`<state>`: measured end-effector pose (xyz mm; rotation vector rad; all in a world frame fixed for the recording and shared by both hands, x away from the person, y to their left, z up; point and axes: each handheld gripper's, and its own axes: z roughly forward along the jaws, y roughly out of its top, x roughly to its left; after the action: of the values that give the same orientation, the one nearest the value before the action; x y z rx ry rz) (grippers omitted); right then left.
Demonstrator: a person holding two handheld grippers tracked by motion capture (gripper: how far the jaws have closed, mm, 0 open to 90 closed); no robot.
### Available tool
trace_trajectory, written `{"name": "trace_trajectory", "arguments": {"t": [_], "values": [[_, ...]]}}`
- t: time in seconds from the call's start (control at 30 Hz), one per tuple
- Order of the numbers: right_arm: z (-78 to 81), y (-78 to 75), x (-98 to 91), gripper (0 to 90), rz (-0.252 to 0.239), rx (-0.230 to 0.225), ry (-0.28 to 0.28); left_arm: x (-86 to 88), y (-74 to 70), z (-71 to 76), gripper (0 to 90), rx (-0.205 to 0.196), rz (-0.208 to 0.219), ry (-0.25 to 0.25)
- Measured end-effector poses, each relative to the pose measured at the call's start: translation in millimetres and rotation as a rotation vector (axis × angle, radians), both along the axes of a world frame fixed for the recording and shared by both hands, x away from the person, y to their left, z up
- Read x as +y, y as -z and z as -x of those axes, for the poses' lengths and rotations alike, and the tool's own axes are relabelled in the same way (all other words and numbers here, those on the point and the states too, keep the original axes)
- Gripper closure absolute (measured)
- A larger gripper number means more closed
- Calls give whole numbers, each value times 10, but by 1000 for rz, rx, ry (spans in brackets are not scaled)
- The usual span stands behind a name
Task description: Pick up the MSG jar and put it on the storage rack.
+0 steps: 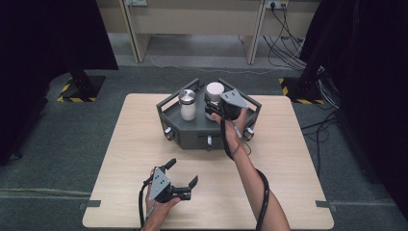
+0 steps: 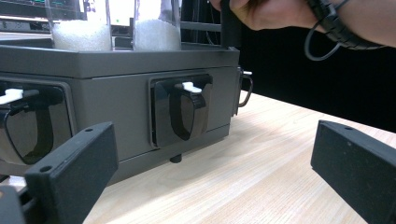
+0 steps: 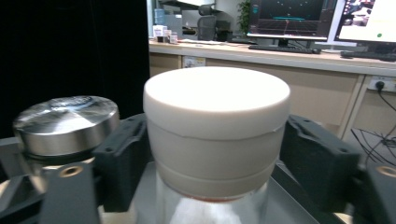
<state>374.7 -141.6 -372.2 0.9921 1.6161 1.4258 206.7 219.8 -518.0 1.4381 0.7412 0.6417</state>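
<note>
forearms came in from the bottom edge of the high view, the left one short, the right one stretched far up the table.

left hand rested low near the front edge, palm turned inward around the left gripper, which lay about level and pointed toward the tray. its jaws stood wide apart with bare wood between them; in the left gripper view they framed the tray's grey side wall and its dark latches, well short of touching.

at mid table sat the dark tray, holding two jars side by side. the steel-lidded jar stood upright on the left, untouched.

right forearm ran diagonally up from the bottom, cable looped along it, wrist bent over the tray's front wall. right hand gripped the right gripper, angled toward the white-lidded jar at the tray's back right. in the right gripper view the white lid sat between the two black pads; the jaws were partly parted on either side of it, close to the lid, and whether they pressed on it could not be told. the steel lid showed just left of it.
</note>
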Motion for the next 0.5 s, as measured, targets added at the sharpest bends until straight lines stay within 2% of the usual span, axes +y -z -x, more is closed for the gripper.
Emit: {"name": "trace_trajectory", "arguments": {"t": [0.1,0.2,0.3,0.4,0.5], "values": [[38,-6,-51,164,-28,-3,-21,0,-1,0,3,0,0,-1],[96,-7,-84,125,-36,-8,-35,0,1,-1,3,1,-1,0],[158,3,-128,103,-48,-17,-54,2,3,-2,3,1,-2,2],[224,19,-207,89,-89,-24,-91,-1,3,0,3,3,0,2],[294,27,-289,80,-108,-38,-128,0,4,-3,3,3,-3,1]]}}
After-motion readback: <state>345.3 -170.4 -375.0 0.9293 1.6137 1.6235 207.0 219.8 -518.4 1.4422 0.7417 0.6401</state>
